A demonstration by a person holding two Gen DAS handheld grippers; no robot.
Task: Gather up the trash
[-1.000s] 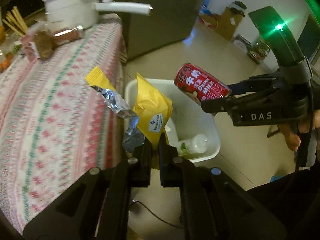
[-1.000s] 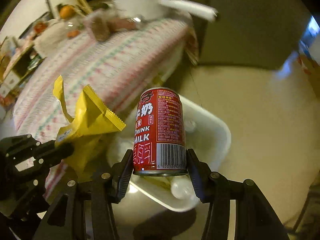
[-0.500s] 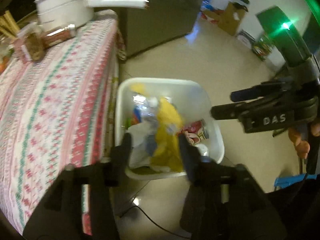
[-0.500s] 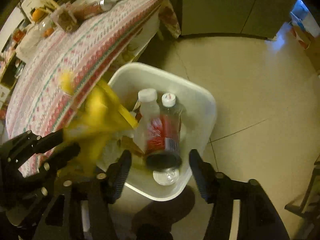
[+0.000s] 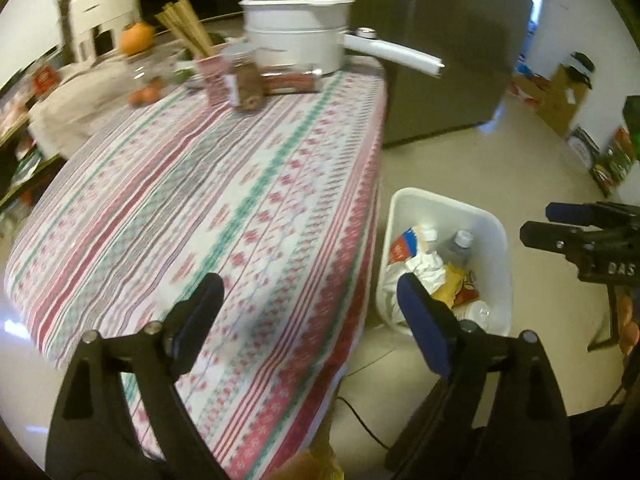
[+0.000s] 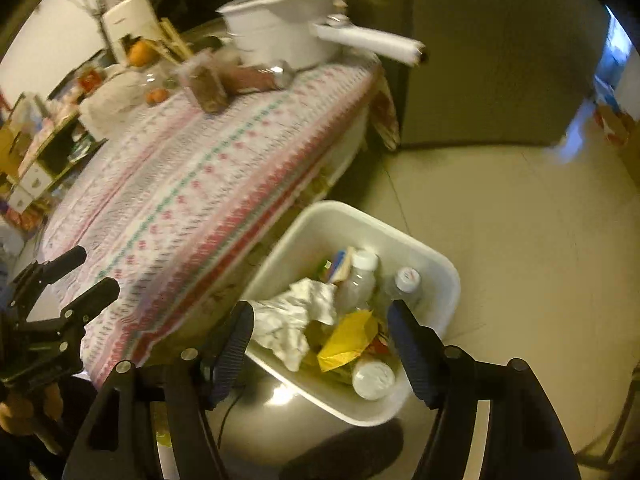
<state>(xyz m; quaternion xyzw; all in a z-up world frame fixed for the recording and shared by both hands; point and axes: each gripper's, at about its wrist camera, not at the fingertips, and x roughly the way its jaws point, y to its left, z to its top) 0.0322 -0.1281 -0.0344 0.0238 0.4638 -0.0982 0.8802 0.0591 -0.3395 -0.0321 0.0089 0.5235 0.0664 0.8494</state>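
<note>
- Covering the table: a patterned tablecloth (image 5: 248,216) in red, green and white bands, hanging over the near edge.
- Standing at the far end of the cloth: a white lidded pot (image 5: 298,32), its long white handle (image 5: 394,54) sticking out past the table edge.
- Lying just in front of the pot: a brown packet (image 5: 246,88) and a reddish tube (image 5: 292,82).
- Leaning behind them: a bundle of tan sticks (image 5: 188,28), with an orange fruit (image 5: 136,38) further back.
- Rising beyond the table: a tall grey appliance (image 5: 444,48).
- Sitting on the pale floor against the far wall: a cardboard box (image 5: 560,92).
- Trailing across the floor under the table edge: a dark cable (image 5: 360,420).
</note>
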